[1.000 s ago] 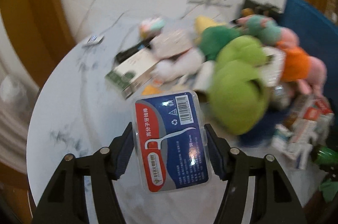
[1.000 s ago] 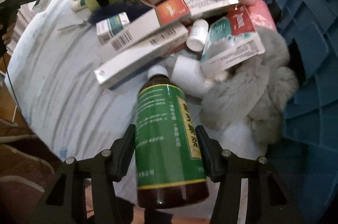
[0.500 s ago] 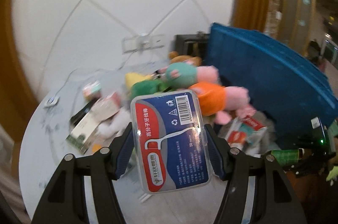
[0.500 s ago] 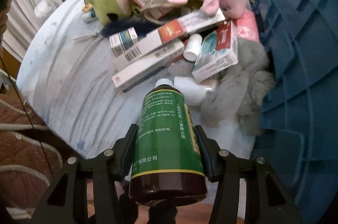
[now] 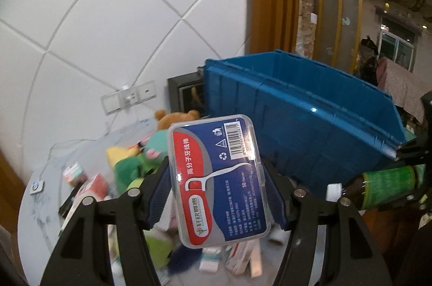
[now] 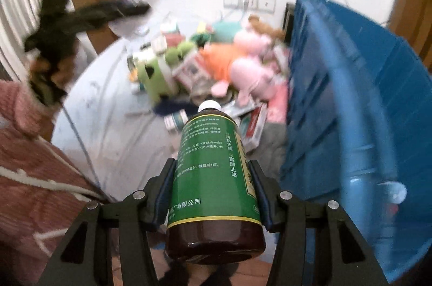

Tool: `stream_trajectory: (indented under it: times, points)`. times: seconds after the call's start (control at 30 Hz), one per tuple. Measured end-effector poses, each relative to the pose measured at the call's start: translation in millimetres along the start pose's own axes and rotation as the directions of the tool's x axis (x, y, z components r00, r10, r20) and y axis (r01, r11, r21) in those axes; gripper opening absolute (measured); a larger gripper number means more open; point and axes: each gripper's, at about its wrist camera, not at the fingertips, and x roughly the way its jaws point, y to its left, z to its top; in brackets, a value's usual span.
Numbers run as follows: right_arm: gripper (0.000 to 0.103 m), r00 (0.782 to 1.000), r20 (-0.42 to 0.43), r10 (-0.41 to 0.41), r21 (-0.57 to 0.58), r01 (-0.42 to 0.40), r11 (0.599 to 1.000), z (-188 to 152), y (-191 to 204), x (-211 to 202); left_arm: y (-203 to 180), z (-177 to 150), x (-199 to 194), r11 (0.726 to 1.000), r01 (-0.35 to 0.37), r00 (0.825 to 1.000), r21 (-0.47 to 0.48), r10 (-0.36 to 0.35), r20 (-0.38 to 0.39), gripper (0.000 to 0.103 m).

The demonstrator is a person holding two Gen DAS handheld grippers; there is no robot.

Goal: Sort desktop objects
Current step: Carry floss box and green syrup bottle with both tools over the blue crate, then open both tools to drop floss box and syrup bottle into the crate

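Bare marble table edge at left, blue crate walling the right. Left gripper clamps a clear floss-pick box, red-blue label, above the toy pile. Right gripper clamps a green-labelled brown syrup bottle, white cap forward, beside the crate.

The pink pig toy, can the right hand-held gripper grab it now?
Probably not yet. The right hand-held gripper is already shut on the green-labelled bottle, so its jaws are full. The pink pig toy itself lies uncovered on top of the pile.
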Motion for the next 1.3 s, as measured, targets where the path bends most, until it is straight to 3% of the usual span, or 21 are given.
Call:
stream_trajectory:
  times: [0.23,0.53,0.93,1.3]
  points:
    - [0.052,0.997,0.079,0.005,0.081,-0.011,0.997,13.7,-38.1,-63.4,-55.8,53.7,51.4,0.998,0.059,0.998,0.027,-0.058,-0.019,0.062]
    - [0.052,0.986,0.157,-0.049,0.180,0.021,0.984,24.2,-111.9,-116.7,-145.9,119.4,108.4,0.989,0.130,0.991,0.065,-0.128,-0.038,0.062]
    - [0.052,0.979,0.133,-0.151,0.301,0.105,0.948,28.9,-206.3,-121.7,-214.5,127.1,175.2,0.978,0.162,0.974,0.133,-0.137,-0.180,0.062]
    - [0.052,0.985,0.067,-0.160,0.320,0.131,0.938,27.5,-237.6,-86.3,-236.2,115.1,190.4,0.976,0.139,0.973,0.168,-0.103,-0.207,0.062]
